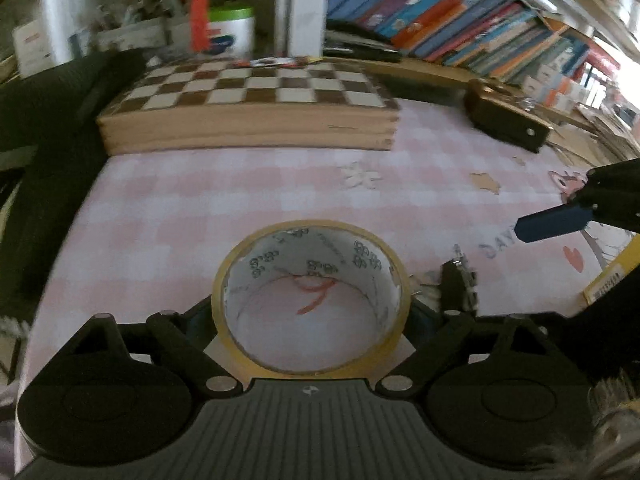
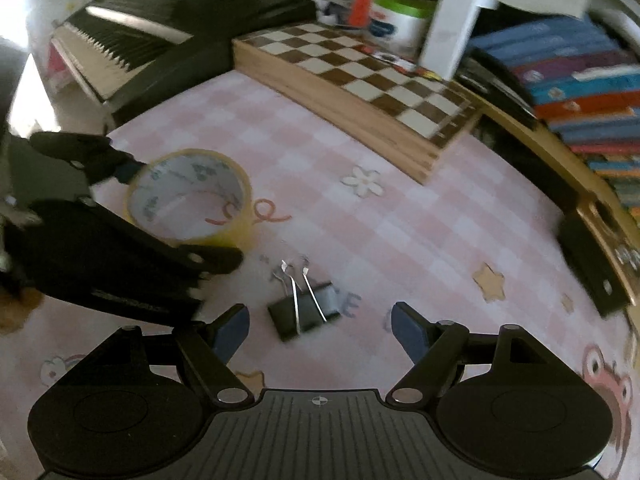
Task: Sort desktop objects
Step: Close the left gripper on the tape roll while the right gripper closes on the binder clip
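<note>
A roll of yellowish tape (image 1: pixel 312 300) sits between the fingers of my left gripper (image 1: pixel 312 320), which press on its two sides; it also shows in the right wrist view (image 2: pixel 192 200), just above the pink checked mat. A black binder clip (image 2: pixel 306 310) with silver handles lies on the mat between and just ahead of the open blue-padded fingers of my right gripper (image 2: pixel 320 330). In the left wrist view the clip (image 1: pixel 458 284) lies right of the tape, and one blue fingertip (image 1: pixel 552 222) of the right gripper shows at the right edge.
A wooden chessboard box (image 1: pixel 248 108) lies at the back of the mat (image 2: pixel 400 220). A black keyboard (image 2: pixel 160 48) stands at the left. Shelves of books (image 1: pixel 460 12) run along the back right, with a dark stapler-like block (image 1: pixel 506 120) in front.
</note>
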The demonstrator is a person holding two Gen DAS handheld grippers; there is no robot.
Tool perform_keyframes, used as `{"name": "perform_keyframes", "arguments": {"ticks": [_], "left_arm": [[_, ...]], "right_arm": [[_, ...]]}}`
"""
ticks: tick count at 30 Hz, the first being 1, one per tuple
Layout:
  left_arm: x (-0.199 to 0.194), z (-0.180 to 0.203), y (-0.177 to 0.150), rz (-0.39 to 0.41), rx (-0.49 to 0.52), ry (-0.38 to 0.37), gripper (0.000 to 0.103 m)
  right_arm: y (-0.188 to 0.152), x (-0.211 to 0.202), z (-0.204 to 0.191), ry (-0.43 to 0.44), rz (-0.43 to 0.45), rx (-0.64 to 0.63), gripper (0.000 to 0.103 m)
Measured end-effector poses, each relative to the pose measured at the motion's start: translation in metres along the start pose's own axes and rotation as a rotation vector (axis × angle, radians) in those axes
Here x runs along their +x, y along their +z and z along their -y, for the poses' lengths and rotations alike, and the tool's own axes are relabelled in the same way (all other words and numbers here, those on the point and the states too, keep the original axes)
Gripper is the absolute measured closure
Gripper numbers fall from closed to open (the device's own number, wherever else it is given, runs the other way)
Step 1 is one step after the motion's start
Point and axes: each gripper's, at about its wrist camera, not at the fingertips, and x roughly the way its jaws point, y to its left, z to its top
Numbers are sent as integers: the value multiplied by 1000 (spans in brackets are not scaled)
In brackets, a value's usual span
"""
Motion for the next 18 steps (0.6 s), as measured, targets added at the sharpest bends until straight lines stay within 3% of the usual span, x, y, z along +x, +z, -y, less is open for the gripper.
{"name": "perform_keyframes", "arguments": {"ticks": [6,13,18], "left_arm": [[-49,-25,-11,65,-79,-14,14],[-90,-41,-39,90,-181,-9,14],[-107,-48,-53,97,-237,-2,14]], "right_arm": [[12,21,0,64,-56,-117,24],[16,32,9,150,-103,-159,30],[18,31,13,213,-109,-121,61]]}}
